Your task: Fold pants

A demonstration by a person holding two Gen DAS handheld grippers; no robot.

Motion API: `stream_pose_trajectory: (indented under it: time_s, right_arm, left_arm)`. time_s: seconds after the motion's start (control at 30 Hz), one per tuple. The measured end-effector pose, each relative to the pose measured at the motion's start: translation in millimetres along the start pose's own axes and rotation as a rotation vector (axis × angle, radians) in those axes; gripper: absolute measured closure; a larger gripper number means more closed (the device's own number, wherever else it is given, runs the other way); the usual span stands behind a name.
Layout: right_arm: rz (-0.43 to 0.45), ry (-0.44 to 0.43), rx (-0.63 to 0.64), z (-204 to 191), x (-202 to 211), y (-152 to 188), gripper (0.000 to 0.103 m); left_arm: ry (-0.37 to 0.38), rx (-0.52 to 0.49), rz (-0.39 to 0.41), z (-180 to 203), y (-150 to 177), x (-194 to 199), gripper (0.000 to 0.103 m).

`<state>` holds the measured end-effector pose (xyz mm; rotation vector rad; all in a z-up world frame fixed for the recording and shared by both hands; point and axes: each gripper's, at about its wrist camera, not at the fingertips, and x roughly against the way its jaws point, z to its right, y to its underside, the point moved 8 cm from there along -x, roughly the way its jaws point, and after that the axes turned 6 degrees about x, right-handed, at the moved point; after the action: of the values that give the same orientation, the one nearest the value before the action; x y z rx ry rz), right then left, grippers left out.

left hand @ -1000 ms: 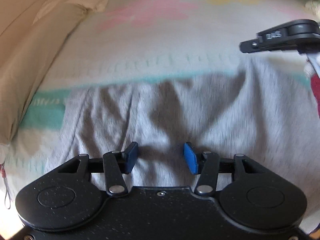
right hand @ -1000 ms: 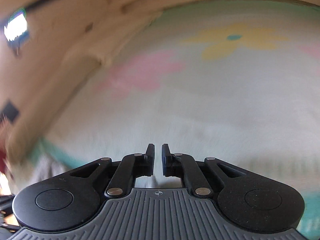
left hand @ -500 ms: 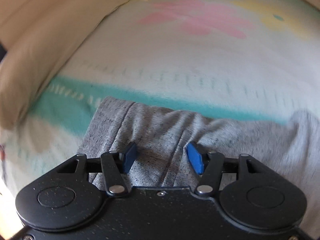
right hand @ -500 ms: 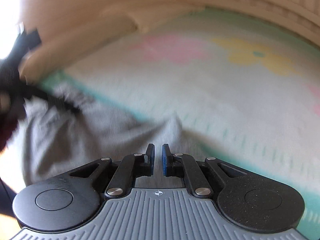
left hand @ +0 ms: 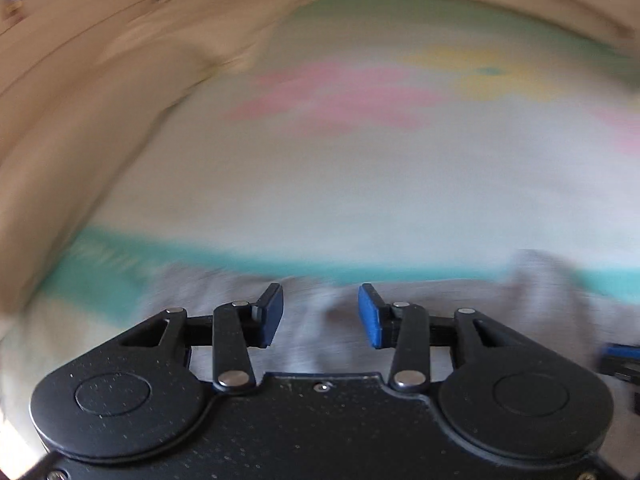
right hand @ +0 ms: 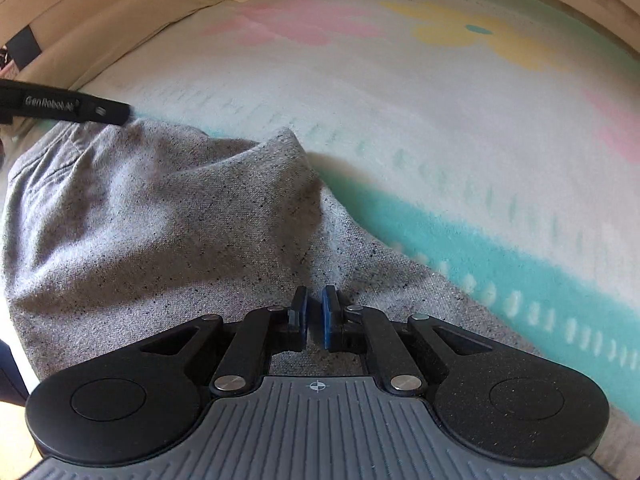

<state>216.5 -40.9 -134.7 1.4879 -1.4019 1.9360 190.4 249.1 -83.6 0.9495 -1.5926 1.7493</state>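
Note:
Grey speckled pants lie bunched on a pale blanket with a teal stripe; a fold peaks near the middle of the right wrist view. In the blurred left wrist view they sit under the fingers. My left gripper is open and empty over the cloth's far edge. It also shows in the right wrist view at the pants' far left. My right gripper has its blue pads nearly together, with a narrow gap and no cloth seen between them, low over the pants.
The blanket with pink and yellow flowers and a teal stripe stretches beyond the pants. A beige pillow and beige headboard lie at the far left.
The left gripper has tilted up, so less of the pants shows in its now blurred view. The right gripper has moved down over the pants; its view has sharpened.

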Motion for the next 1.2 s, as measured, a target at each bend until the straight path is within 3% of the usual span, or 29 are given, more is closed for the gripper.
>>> stream_pose_trajectory:
  time_s: [0.07,0.1,0.17,0.27,0.3,0.37,0.43,0.53,0.57,0.67,0.73,0.77,0.83,1.0,1.03,1.1,1.2]
  right_arm:
    - [0.008,0.012,0.012,-2.2,1.0,-0.3,0.096]
    - [0.014,0.023,0.03,-4.5,2.0,-0.3,0.096]
    - [0.046,0.046,0.069,-9.2,7.8,0.5,0.096]
    - [0.191,0.076,0.069,-8.7,32.2,-6.9,0.095]
    - [0.215,0.082,0.059,-5.3,37.1,-8.1,0.095]
    - [0.182,0.104,0.03,6.5,33.0,-3.6,0.095]
    - [0.072,0.172,-0.037,32.4,12.6,10.7,0.095]
    - [0.107,0.134,-0.228,61.5,12.8,16.8,0.095]
    - [0.118,0.132,-0.262,65.9,18.0,17.0,0.095]
    - [0.14,0.148,-0.251,68.6,30.2,23.8,0.095]
    - [0.101,0.157,-0.244,72.5,30.8,35.1,0.095]
    - [0.086,0.173,-0.252,77.1,31.6,42.4,0.095]
    - [0.08,0.185,-0.276,89.6,39.3,57.1,0.095]
    - [0.088,0.248,-0.375,132.2,81.4,96.0,0.092]
    - [0.104,0.255,-0.414,143.6,93.3,102.1,0.084]
    - [0.141,0.279,-0.495,168.5,120.6,116.2,0.08]
    - [0.15,0.315,-0.604,205.7,156.7,143.0,0.079]
  left_arm:
    - [0.08,-0.05,-0.034,22.4,2.6,-6.5,0.049]
    - [0.086,-0.065,-0.057,29.4,4.1,-14.6,0.049]
    - [0.021,-0.075,-0.108,31.1,4.7,-39.2,0.05]
    - [-0.143,-0.075,-0.137,16.4,-2.8,-65.6,0.056]
    - [-0.136,-0.049,-0.147,13.1,-5.5,-69.3,0.056]
    - [-0.127,0.006,-0.165,9.0,-8.8,-70.6,0.056]
    - [-0.15,0.002,-0.156,11.5,-7.5,-71.8,0.056]
    - [-0.225,0.009,-0.112,19.6,-4.9,-55.6,0.062]
    - [-0.215,0.032,-0.082,25.9,-5.4,-43.9,0.066]
    - [-0.016,0.075,-0.051,57.1,3.5,-13.4,0.062]
    - [0.076,0.005,-0.089,85.4,19.4,-8.6,0.056]
    - [0.08,-0.038,-0.112,94.2,27.1,-12.0,0.055]
    - [-0.03,-0.095,-0.154,93.2,41.0,-30.3,0.055]
    - [-0.067,0.004,-0.165,81.4,32.7,-31.9,0.056]
    - [-0.08,0.039,-0.162,78.5,29.8,-31.1,0.057]
    - [-0.07,0.054,-0.159,88.5,25.5,-24.7,0.062]
    - [0.006,-0.011,-0.132,124.2,24.9,-12.0,0.061]
